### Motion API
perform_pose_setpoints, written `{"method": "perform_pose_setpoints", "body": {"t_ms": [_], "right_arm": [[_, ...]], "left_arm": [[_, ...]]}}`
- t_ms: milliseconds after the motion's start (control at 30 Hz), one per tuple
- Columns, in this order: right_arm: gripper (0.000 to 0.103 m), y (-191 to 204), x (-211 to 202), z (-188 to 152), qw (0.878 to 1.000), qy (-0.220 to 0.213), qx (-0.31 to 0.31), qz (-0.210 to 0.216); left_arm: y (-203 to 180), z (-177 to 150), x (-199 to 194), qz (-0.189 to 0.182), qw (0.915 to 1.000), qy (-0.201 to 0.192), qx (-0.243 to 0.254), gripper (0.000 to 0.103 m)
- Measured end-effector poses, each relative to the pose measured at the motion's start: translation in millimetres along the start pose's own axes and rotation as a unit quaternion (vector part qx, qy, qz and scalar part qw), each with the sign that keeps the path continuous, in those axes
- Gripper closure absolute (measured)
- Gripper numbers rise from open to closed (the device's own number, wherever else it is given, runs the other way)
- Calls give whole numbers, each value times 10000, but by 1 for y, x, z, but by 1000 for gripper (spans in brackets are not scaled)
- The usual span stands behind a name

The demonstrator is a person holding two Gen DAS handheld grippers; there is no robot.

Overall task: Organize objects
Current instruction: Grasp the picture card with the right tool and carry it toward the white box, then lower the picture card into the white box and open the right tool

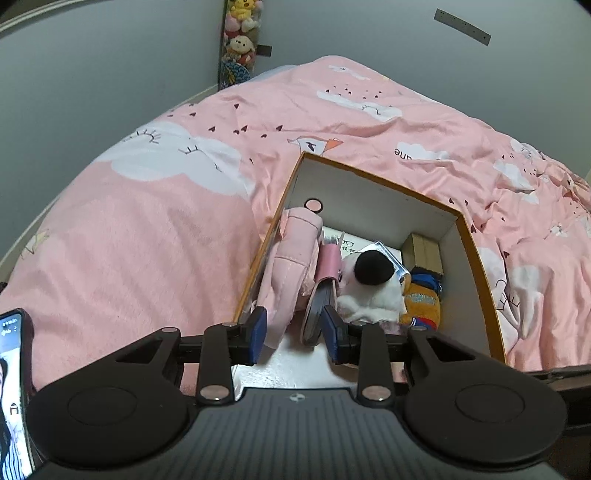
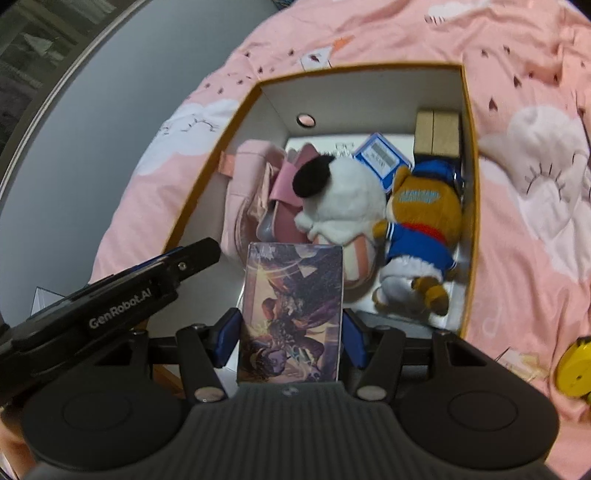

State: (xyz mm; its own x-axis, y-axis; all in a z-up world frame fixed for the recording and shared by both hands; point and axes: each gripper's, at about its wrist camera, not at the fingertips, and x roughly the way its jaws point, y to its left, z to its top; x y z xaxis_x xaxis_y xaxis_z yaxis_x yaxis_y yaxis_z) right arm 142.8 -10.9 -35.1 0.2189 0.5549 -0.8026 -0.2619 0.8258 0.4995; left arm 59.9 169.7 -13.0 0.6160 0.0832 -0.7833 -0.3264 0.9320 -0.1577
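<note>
An open cardboard box [image 1: 476,254] [image 2: 471,155] with a white inside lies on a pink bed cover. In it are a pink pouch [image 1: 295,243] [image 2: 251,173], a white plush with a black patch [image 1: 369,284] [image 2: 343,192], a brown bear plush in blue [image 1: 423,301] [image 2: 421,229], a small brown carton [image 1: 424,253] [image 2: 437,134] and a blue card pack [image 2: 384,158]. My right gripper [image 2: 291,339] is shut on an illustrated card box [image 2: 291,310], held over the box's near end. My left gripper [image 1: 295,334] is open at the box's near left corner, with nothing between its fingers; it also shows in the right wrist view [image 2: 177,266].
The pink cloud-print bed cover [image 1: 147,229] [image 2: 535,221] surrounds the box. A yellow object [image 2: 574,365] lies on the cover at the right. A phone [image 1: 13,387] is at the far left. Plush toys [image 1: 240,33] hang on the grey wall.
</note>
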Motion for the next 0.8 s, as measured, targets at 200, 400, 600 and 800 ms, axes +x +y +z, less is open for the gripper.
{"method": "perform_pose_setpoints", "body": {"t_ms": [200,400,600,800], "right_arm": [[43,-4,21,-3,9987,347,362,-49],[43,-4,32,-2,9969,425,635,-171],[43,-2,39,-4,9962,550,598,-301],[44,1,40,-4,9962,596,489,-403]], "left_arm": [[7,1,6,-182,9996,121,-155,66],[7,0,8,-253,9995,127,-152,66],[6,0,8,-237,9996,125,-107,66],[0,-1,8,-182,9997,125,62,66]]}}
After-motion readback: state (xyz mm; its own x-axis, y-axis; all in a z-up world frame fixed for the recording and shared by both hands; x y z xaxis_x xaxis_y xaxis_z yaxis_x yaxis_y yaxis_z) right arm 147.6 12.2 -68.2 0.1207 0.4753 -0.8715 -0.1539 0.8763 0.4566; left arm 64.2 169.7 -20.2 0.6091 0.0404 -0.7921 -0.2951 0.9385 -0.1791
